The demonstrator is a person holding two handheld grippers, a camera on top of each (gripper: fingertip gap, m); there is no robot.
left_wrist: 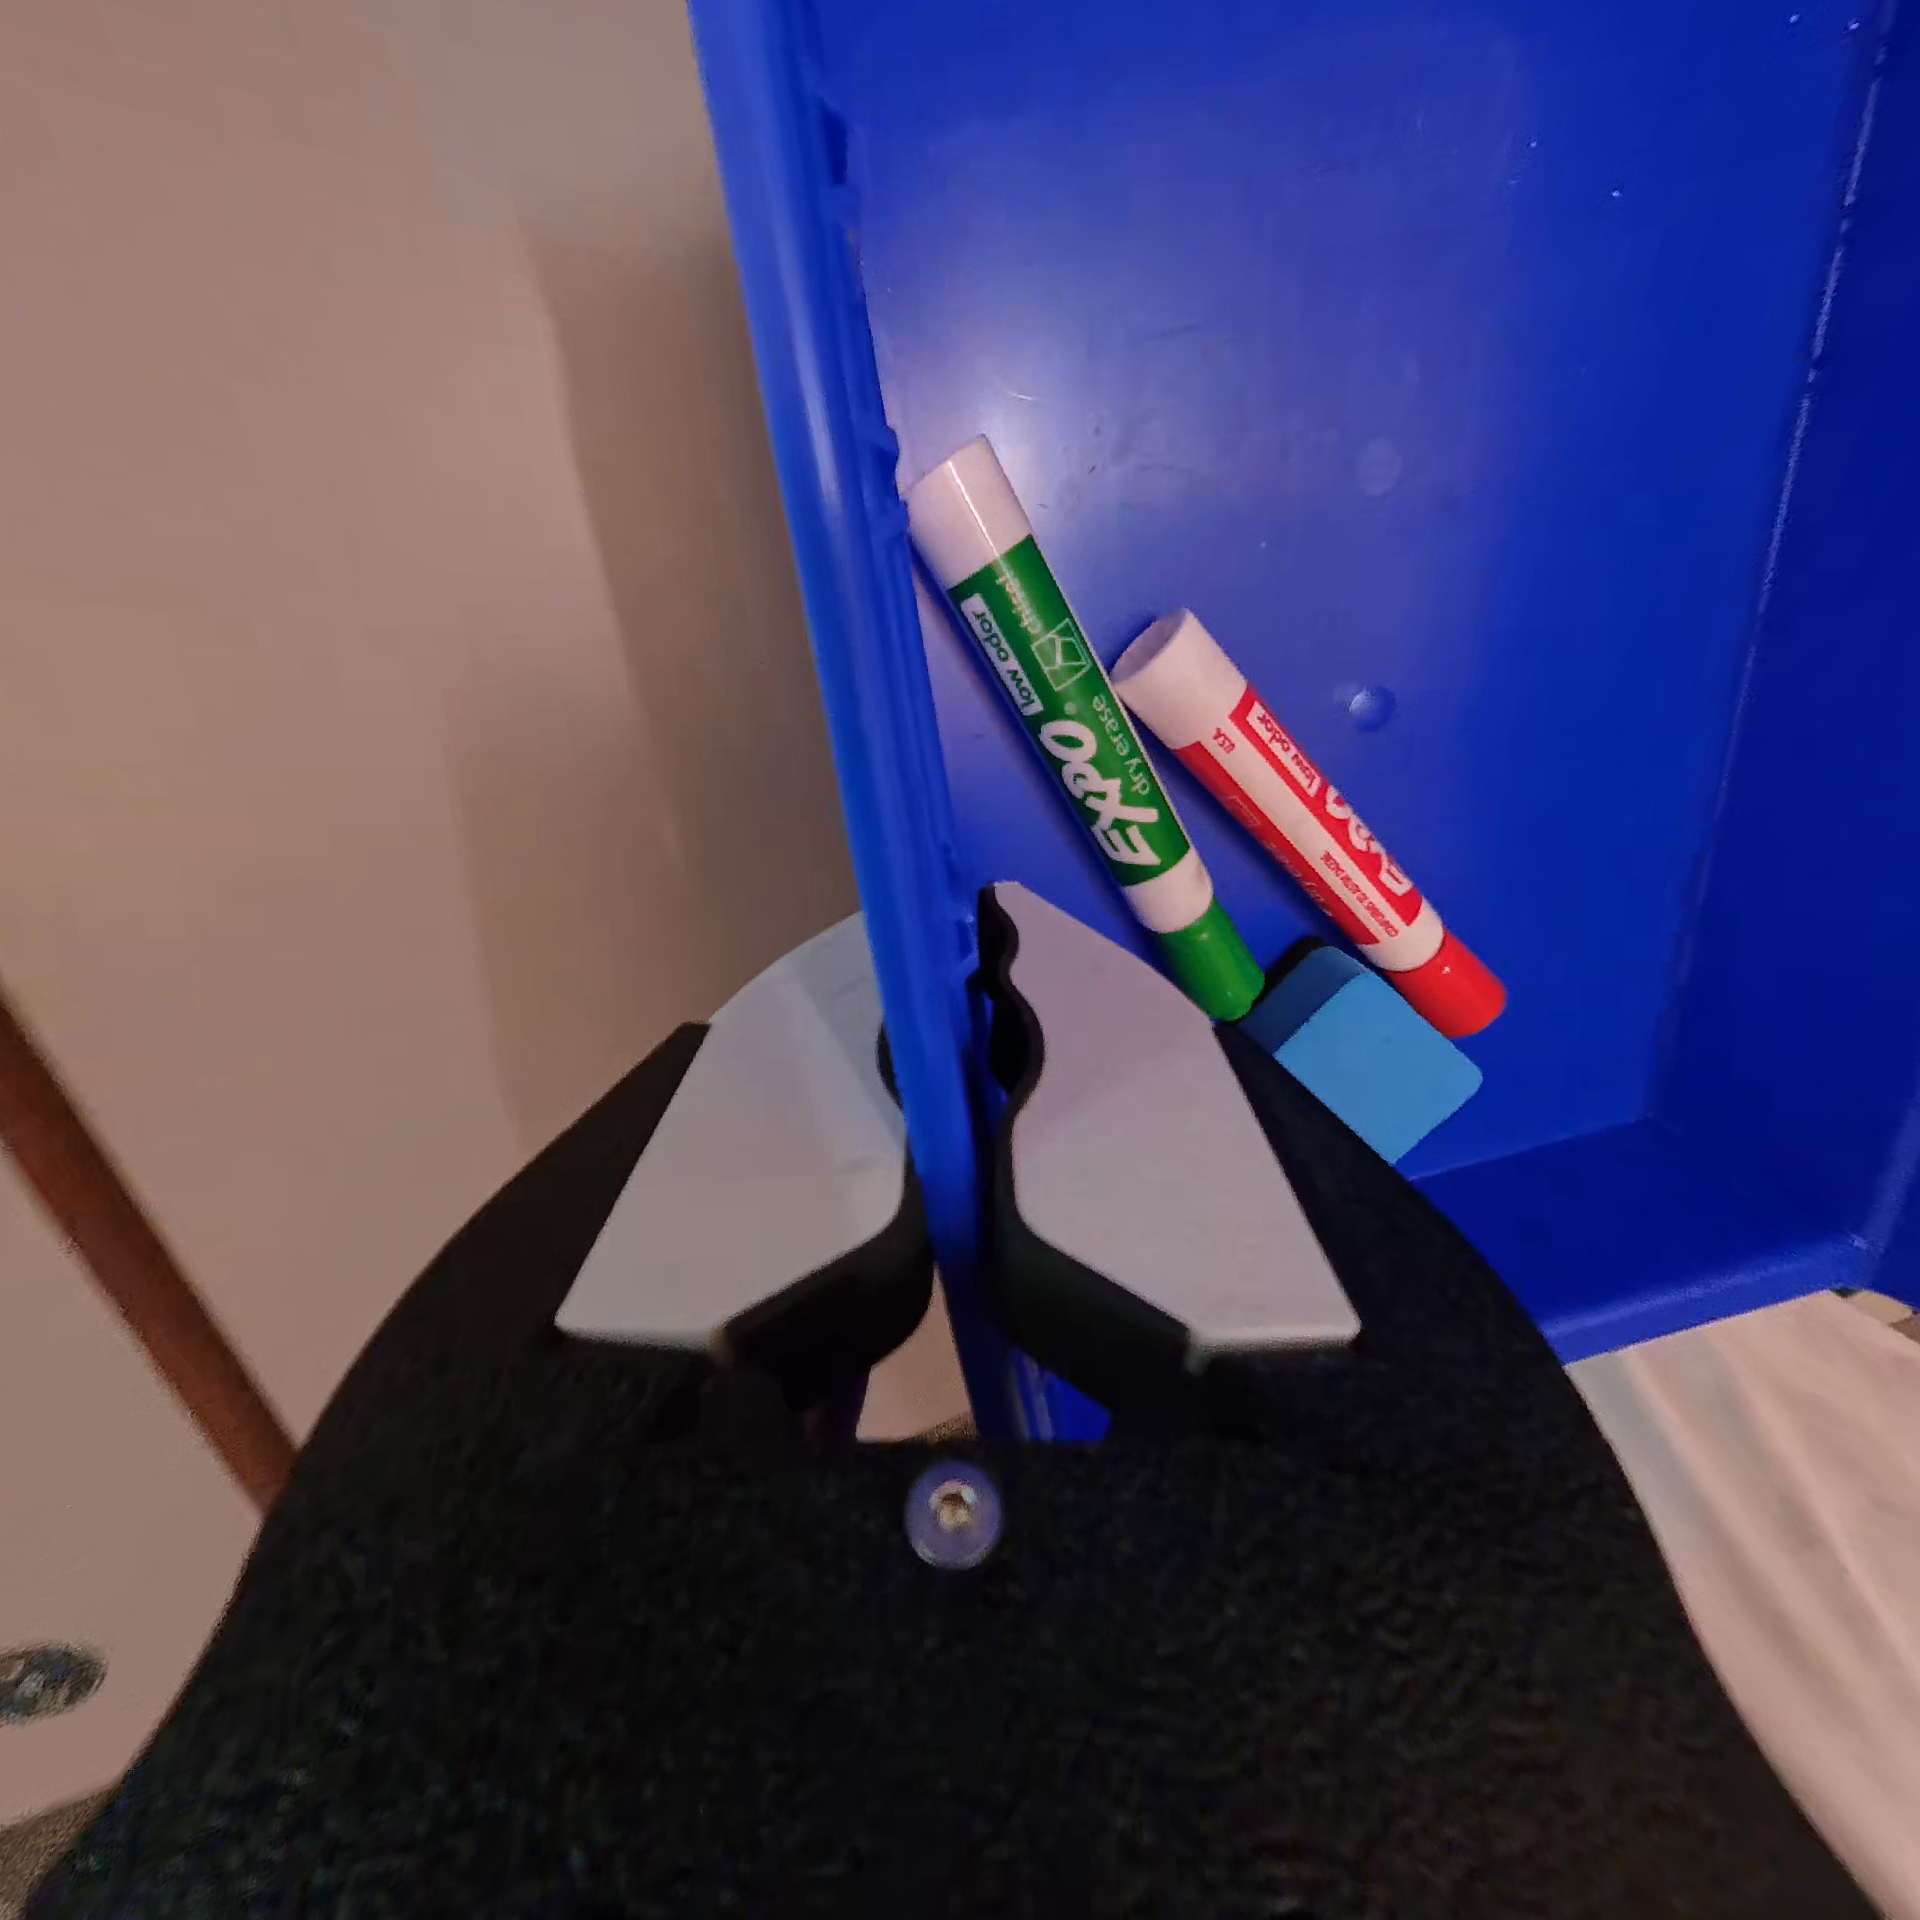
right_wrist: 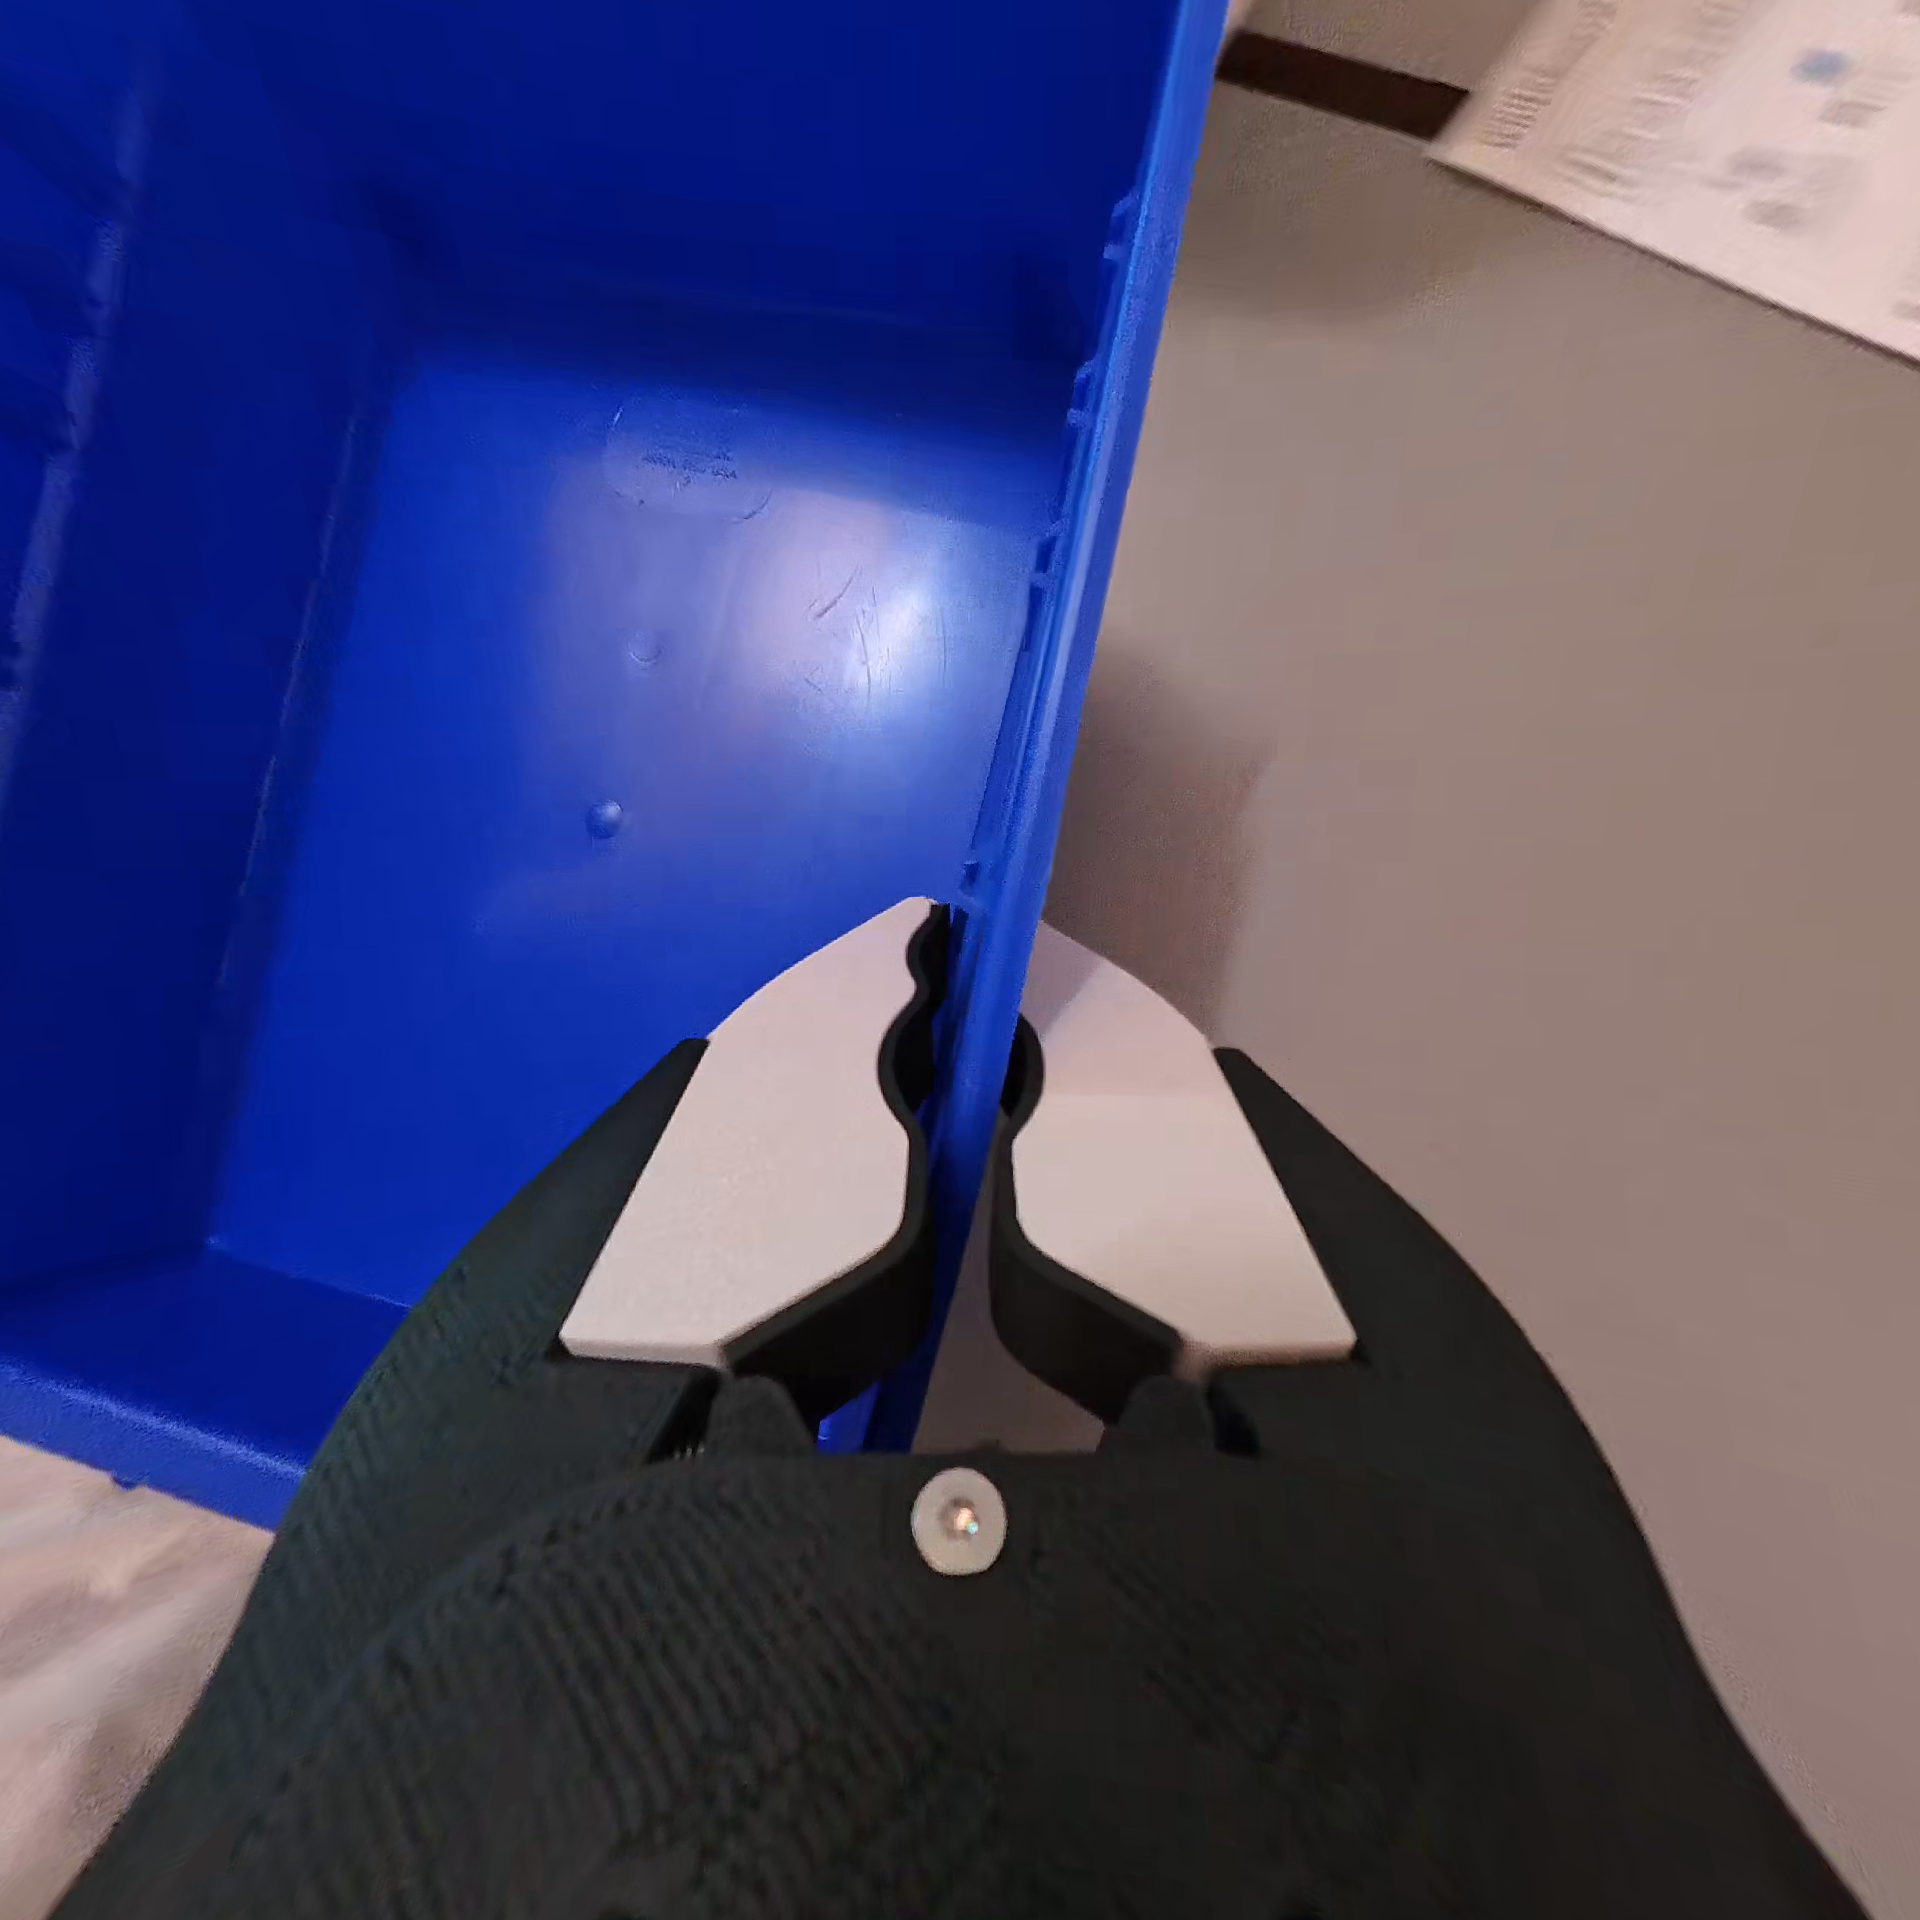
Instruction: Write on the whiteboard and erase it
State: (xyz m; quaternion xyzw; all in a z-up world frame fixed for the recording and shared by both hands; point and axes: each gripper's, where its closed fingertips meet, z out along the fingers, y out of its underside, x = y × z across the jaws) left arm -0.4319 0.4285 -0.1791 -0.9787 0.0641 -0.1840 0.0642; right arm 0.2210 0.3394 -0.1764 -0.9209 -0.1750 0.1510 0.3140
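Markers, a green marker [left_wrist: 1070,717] and a red marker [left_wrist: 1309,821], lay with a blue eraser [left_wrist: 1361,1049] in a tilted blue bin [left_wrist: 1247,260], whose opposite side walls the left gripper [left_wrist: 951,1049] and right gripper [right_wrist: 971,1039] each clamped.

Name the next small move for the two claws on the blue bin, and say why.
Probably set the bin down level, then open the left claw. Both claws, right too, pinch its side walls, and the green marker, red marker and eraser have slid into one corner.
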